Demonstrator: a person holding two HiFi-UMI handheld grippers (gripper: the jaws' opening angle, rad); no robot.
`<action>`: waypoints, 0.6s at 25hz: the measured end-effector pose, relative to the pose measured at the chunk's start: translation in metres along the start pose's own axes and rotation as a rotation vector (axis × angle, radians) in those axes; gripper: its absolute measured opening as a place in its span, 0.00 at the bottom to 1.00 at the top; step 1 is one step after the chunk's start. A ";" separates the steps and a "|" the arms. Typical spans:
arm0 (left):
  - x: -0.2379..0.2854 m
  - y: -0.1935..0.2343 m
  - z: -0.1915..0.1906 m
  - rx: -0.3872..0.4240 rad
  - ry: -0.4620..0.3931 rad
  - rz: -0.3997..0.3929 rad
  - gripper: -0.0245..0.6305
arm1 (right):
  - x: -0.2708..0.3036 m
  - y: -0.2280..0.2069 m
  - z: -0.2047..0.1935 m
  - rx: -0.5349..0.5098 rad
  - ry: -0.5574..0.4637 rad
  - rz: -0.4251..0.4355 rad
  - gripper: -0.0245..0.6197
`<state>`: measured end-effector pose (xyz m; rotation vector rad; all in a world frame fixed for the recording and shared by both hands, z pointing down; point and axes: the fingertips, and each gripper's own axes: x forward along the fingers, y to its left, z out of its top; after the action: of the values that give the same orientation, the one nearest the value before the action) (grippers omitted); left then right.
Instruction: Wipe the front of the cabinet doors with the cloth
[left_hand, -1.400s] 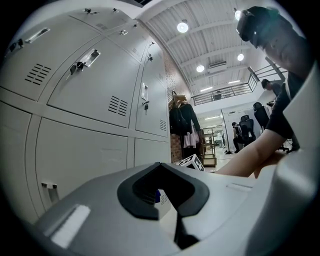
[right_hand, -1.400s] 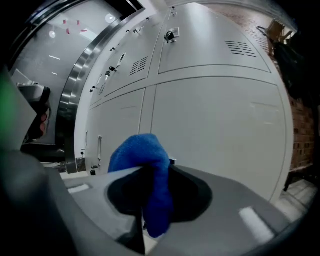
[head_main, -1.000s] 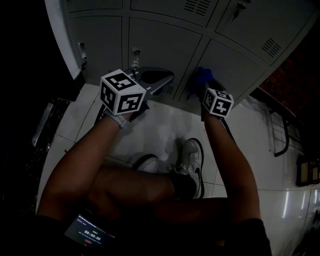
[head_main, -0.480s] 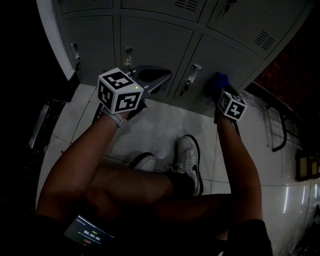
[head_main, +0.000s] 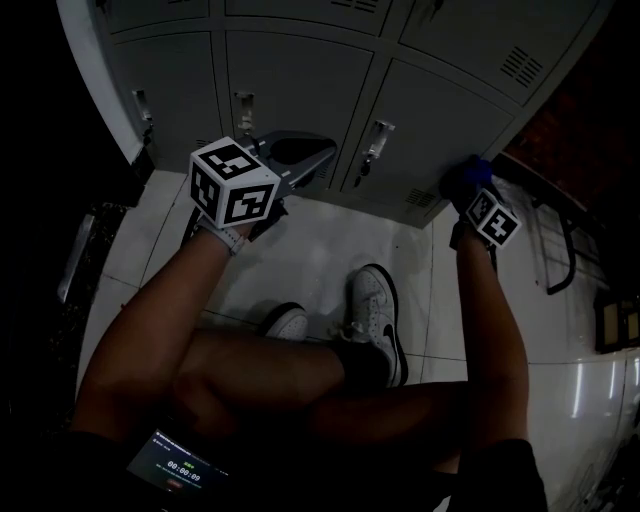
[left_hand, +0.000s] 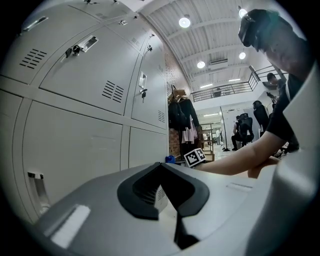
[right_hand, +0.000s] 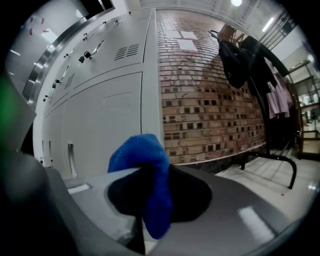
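Grey metal cabinet doors (head_main: 290, 80) fill the top of the head view. My right gripper (head_main: 468, 192) is shut on a blue cloth (head_main: 463, 178), which is pressed against the bottom-row door (head_main: 430, 130) near the cabinet's right end. In the right gripper view the blue cloth (right_hand: 147, 165) bulges out of the right gripper (right_hand: 150, 202), with the door (right_hand: 105, 130) just behind it. My left gripper (head_main: 300, 155) hovers low in front of the bottom-row doors further left. In its own view the left gripper (left_hand: 162, 172) is shut with nothing in it, and the right gripper's marker cube (left_hand: 195, 157) shows far off.
The person's bare legs and white shoes (head_main: 378, 320) rest on the tiled floor (head_main: 300, 260). A black metal frame (head_main: 565, 250) stands right of the cabinet, beside a brick wall (right_hand: 210, 100). A door handle (head_main: 375, 140) sticks out between the grippers. A small screen (head_main: 180, 465) shows at bottom left.
My right gripper has slid the blue cloth rightward along the bottom door to the cabinet's right end. The left gripper has hardly moved.
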<state>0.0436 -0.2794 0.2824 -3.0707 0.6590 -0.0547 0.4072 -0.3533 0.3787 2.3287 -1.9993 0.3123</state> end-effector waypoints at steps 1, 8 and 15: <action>0.001 0.000 -0.001 0.001 0.001 -0.001 0.04 | -0.001 0.003 -0.001 0.001 -0.003 0.008 0.16; 0.001 0.004 -0.002 0.000 0.000 0.009 0.04 | -0.002 0.100 -0.036 -0.018 0.035 0.181 0.16; -0.004 0.009 0.000 -0.007 -0.020 0.016 0.04 | 0.006 0.170 -0.071 -0.152 0.063 0.289 0.16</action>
<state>0.0358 -0.2859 0.2821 -3.0679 0.6850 -0.0211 0.2325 -0.3741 0.4343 1.9194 -2.2414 0.2331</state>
